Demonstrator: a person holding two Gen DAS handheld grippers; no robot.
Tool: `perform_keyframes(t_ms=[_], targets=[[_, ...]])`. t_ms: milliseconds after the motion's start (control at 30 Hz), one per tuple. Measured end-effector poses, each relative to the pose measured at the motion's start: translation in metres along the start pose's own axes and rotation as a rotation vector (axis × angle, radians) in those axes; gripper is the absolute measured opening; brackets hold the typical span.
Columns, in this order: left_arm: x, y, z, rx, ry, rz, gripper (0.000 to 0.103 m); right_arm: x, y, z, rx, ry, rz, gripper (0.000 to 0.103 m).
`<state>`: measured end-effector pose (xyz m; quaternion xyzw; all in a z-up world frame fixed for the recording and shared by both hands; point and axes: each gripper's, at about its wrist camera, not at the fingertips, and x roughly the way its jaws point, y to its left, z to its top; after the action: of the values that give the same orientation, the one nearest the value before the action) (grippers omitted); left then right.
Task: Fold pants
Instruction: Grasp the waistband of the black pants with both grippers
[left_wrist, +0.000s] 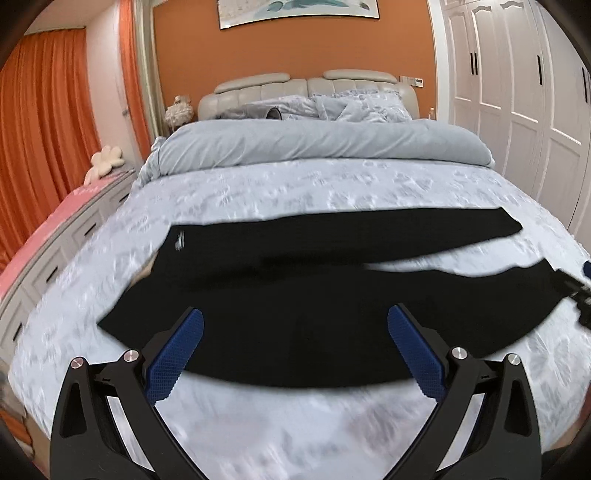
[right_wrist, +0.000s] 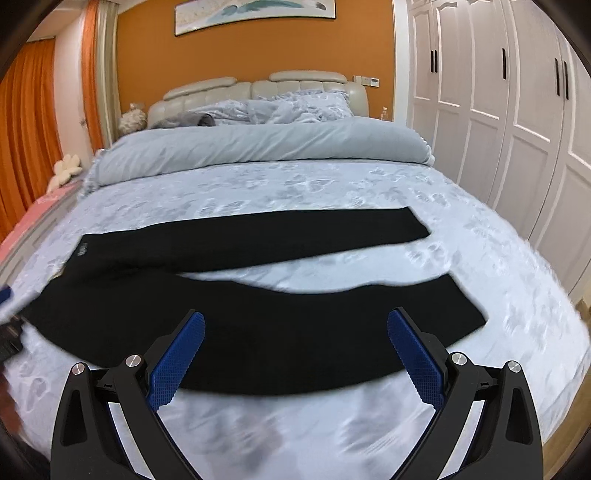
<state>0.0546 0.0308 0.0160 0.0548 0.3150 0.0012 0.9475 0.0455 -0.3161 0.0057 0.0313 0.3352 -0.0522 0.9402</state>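
Observation:
Black pants (left_wrist: 280, 295) lie flat across the light blue bed (left_wrist: 295, 184), waist to the left, two legs spread apart to the right. They also show in the right wrist view (right_wrist: 258, 325). My left gripper (left_wrist: 295, 325) is open and empty, hovering over the near leg close to the waist end. My right gripper (right_wrist: 295, 328) is open and empty, hovering over the near leg further right. The right gripper's tip shows at the right edge of the left wrist view (left_wrist: 580, 295). The left gripper's tip shows at the left edge of the right wrist view (right_wrist: 7, 317).
A folded grey duvet (right_wrist: 258, 147) and pillows (right_wrist: 295, 107) lie at the head of the bed. White wardrobes (right_wrist: 498, 110) stand on the right. A drawer unit (left_wrist: 55, 258) with a pink top and orange curtains (left_wrist: 40, 129) are on the left.

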Motion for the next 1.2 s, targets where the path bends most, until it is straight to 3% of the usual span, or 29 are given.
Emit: perform_keyframes(t_ms=[167,333,433,467,600,733,900,1200], targets=[[0.090,0.060,0.064,-0.027,0.045,0.046,0.098,0.094,-0.093,0.062,0.062,0.077,0.026,0.098],[0.227,0.136,0.112,-0.104,0.306,0.121,0.098,0.206,-0.165,0.112,0.138,0.170,-0.002,0.098],[0.293,0.181,0.121,-0.194,0.405,0.132,0.098,0.264,-0.186,0.132,0.121,0.202,-0.054,0.098],[0.318,0.198,0.122,-0.221,0.444,0.168,0.098,0.281,-0.190,0.138,0.109,0.217,-0.054,0.098],[0.374,0.239,0.114,-0.313,0.516,0.198,0.098,0.340,-0.203,0.151,0.070,0.275,-0.098,0.097],[0.411,0.266,0.096,-0.438,0.579,0.131,0.098,0.377,-0.217,0.152,0.087,0.320,-0.122,0.097],[0.425,0.261,0.100,-0.350,0.547,0.171,0.098,0.397,-0.217,0.144,0.083,0.365,-0.085,0.098],[0.433,0.274,0.099,-0.371,0.527,0.096,0.098,0.400,-0.215,0.139,0.121,0.315,-0.074,0.098]])
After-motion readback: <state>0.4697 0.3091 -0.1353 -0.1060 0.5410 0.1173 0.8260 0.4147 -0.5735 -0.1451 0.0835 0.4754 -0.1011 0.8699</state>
